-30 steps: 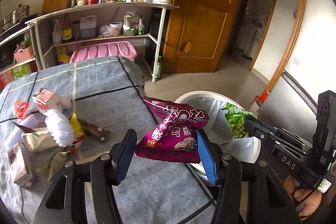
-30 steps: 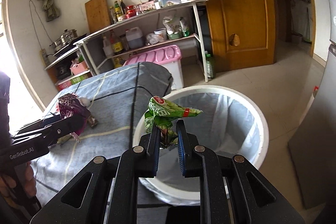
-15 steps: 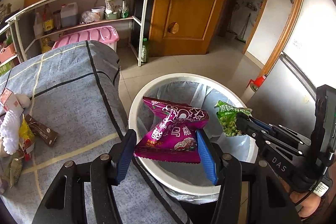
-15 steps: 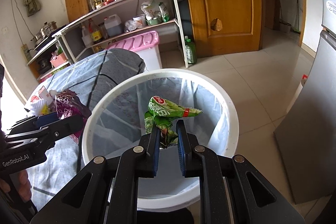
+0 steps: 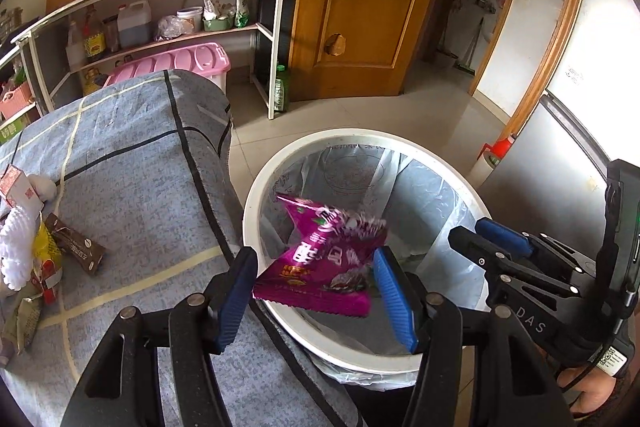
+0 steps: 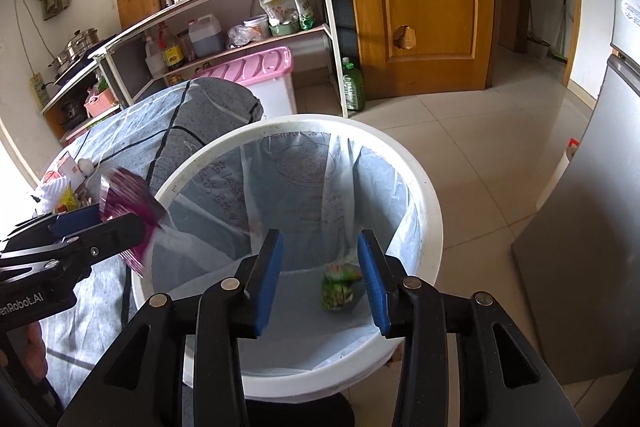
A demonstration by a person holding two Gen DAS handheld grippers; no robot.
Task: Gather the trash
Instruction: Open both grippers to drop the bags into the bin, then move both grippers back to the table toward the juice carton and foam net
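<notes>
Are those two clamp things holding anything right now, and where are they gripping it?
The left tool has the purple snack bag between its pads by the side edges; it looks blurred, maybe slipping. The right tool is opening, empty; the green wrapper lies in the bin.

Left hand-held gripper (image 5: 316,291) pointing steeply downward, blue pads (image 5: 236,291) standing apart at about mid-width; purple packet (image 5: 324,267) sitting between them, blurred, grip not readable. Right hand-held gripper (image 6: 320,279) also angling downward, jaws opening, nothing between its pads (image 6: 266,283). Right hand (image 5: 588,391) gripping handle at lower right edge of left wrist view. Both grippers hovering side by side, apart, not touching.
</notes>
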